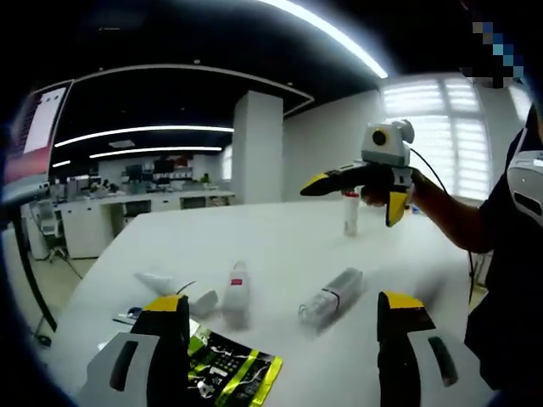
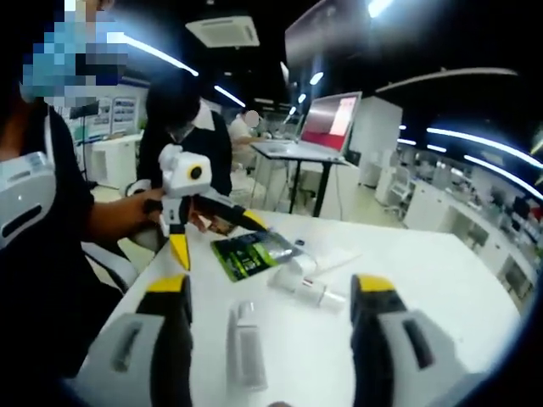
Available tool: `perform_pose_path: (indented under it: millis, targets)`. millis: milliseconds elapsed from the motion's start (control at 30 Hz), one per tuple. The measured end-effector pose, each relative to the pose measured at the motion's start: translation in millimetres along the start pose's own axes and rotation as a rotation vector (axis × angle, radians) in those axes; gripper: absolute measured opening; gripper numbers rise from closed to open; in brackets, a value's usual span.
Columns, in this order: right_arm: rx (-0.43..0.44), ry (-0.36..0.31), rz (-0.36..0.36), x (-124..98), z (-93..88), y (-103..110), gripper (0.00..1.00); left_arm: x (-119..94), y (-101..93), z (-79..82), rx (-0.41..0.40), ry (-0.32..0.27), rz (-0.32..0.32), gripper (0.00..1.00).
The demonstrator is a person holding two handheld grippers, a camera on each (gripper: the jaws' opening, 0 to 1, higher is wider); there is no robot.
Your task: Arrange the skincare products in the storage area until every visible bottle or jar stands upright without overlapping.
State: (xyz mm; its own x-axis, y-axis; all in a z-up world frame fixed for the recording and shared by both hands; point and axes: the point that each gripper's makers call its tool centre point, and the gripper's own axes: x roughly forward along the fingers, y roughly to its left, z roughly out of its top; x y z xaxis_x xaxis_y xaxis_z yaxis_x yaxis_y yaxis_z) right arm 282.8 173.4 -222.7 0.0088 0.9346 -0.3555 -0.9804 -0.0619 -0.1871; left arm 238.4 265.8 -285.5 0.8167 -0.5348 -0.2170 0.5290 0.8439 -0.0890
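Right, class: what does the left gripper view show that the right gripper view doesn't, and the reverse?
Left gripper view: a small upright bottle, a white pillar, window blinds.
Right gripper view: a bystander in dark clothes, a ceiling air unit.
Both: the white table, the green sachet, a clear bottle lying flat.

Two tubes (image 1: 236, 292) lying on the table (image 1: 288, 233), clear bottle (image 1: 331, 297) lying right of them, sachet (image 1: 229, 371) nearer
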Motion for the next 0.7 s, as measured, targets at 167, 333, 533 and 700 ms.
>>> perform_pose_path:
  millis: [167,333,533,700]
  targets:
    - [0.005,0.001,0.009,4.6,-1.1,-2.2,0.76,0.8,4.3,-0.4,-0.009,-0.003,0.003,0.93]
    - [0.012,0.005,0.015,9.5,-4.2,-5.4,0.76,3.7,9.1,-2.2,-0.015,-0.002,0.004,0.93]
    - [0.023,0.007,0.025,16.2,-8.5,-10.4,0.76,5.7,14.7,-2.6,-0.025,-0.005,0.006,0.92]
    - [0.029,0.011,0.035,22.6,-10.9,-13.5,0.76,7.4,21.5,-3.4,-0.037,-0.009,0.014,0.92]
